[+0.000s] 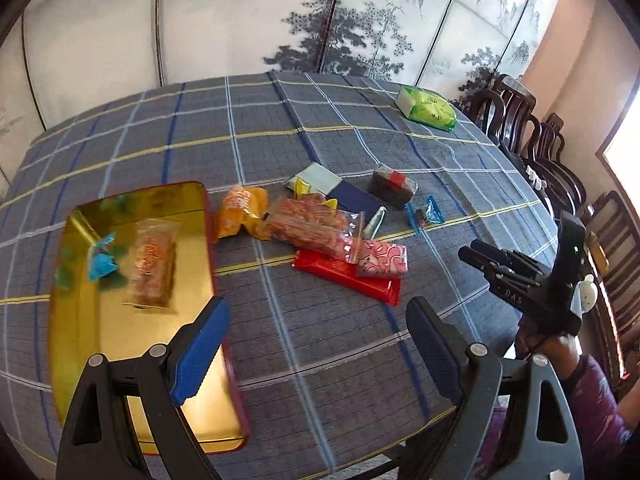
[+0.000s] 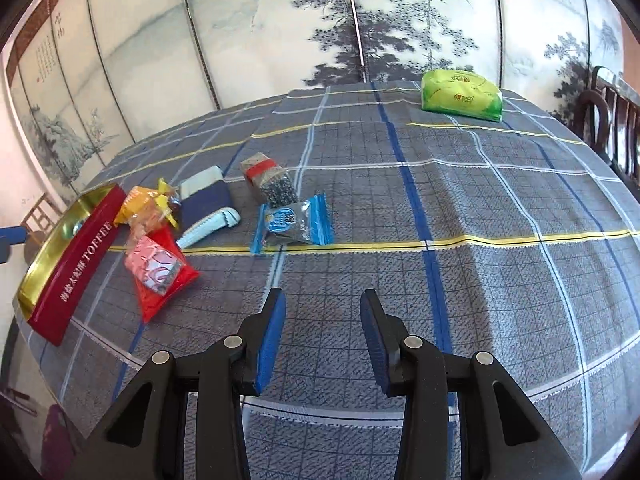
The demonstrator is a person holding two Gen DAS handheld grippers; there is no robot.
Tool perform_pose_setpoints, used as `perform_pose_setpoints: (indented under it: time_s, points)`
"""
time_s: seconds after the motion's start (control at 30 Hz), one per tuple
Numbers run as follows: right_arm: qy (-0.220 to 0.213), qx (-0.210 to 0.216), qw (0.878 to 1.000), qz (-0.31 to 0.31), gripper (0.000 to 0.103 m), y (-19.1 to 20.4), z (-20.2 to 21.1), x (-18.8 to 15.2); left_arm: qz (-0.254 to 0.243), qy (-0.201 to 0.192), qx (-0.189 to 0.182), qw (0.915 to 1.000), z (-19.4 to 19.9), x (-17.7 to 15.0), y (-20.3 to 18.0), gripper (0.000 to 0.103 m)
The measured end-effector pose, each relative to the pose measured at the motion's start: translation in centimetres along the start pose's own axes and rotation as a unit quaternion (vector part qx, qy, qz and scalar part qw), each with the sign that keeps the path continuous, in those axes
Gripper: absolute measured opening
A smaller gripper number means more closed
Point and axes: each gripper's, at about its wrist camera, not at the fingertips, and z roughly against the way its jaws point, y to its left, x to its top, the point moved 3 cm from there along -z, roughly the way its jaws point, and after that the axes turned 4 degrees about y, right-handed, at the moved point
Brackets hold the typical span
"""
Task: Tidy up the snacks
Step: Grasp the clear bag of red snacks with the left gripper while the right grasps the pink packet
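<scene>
Table (image 2: pixel 460 208): broad bare cloth on the right and near edge, open to pass. Left half: snack packets (image 1: pixel 332 228) crowded together beside the open tin (image 1: pixel 132 432), little room between. Green tissue pack (image 2: pixel 461 91) alone at far edge. Chairs (image 1: pixel 556 164) line the right side; folding screen (image 2: pixel 280 32) closes the back.

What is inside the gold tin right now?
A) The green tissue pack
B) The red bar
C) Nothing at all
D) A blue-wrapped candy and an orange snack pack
D: in the left wrist view the gold tin holds a blue-wrapped candy and an orange snack pack; the other snacks lie on the tablecloth.
</scene>
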Motion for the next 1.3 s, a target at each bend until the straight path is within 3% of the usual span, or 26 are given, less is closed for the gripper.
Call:
perform_pose_setpoints:
  time_s: [0.13,0.23,0.37,0.53,0.7,0.83,0.97,1.3]
  points:
    - [-0.015,0.074,0.996,0.046,0.041,2.4,0.6,0.0,0.029,0.023,-0.008,0.9993,-2.5,1.7,-0.3,0.087]
    - [-0.017,0.07,0.995,0.075,0.041,3.3,0.3,-0.2,0.055,0.045,0.004,0.9975,-4.4,3.2,0.2,0.087]
    - [-0.013,0.093,0.995,0.045,0.041,2.1,-0.2,-0.1,0.092,0.074,0.005,0.993,-7.4,5.2,0.7,0.087]
    - [-0.012,0.11,0.993,0.04,0.042,1.7,-0.3,-0.6,0.126,0.105,0.032,0.986,-11.1,7.3,1.8,0.087]
    - [-0.013,0.133,0.991,0.024,0.042,1.1,-0.3,-0.6,0.152,0.133,0.036,0.9787,-13.3,7.7,2.6,0.087]
    - [-0.012,0.145,0.989,0.019,0.042,1.0,-0.4,-0.6,0.148,0.146,0.041,0.9772,-14.1,7.4,2.5,0.082]
    - [-0.015,0.153,0.988,0.004,0.042,0.5,-0.4,-0.5,0.134,0.151,0.046,0.9784,-13.2,6.1,2.7,0.056]
    - [-0.011,0.156,0.988,-0.013,0.042,0.0,-0.6,-0.3,0.087,0.156,0.049,0.9828,-12.4,4.9,2.5,0.054]
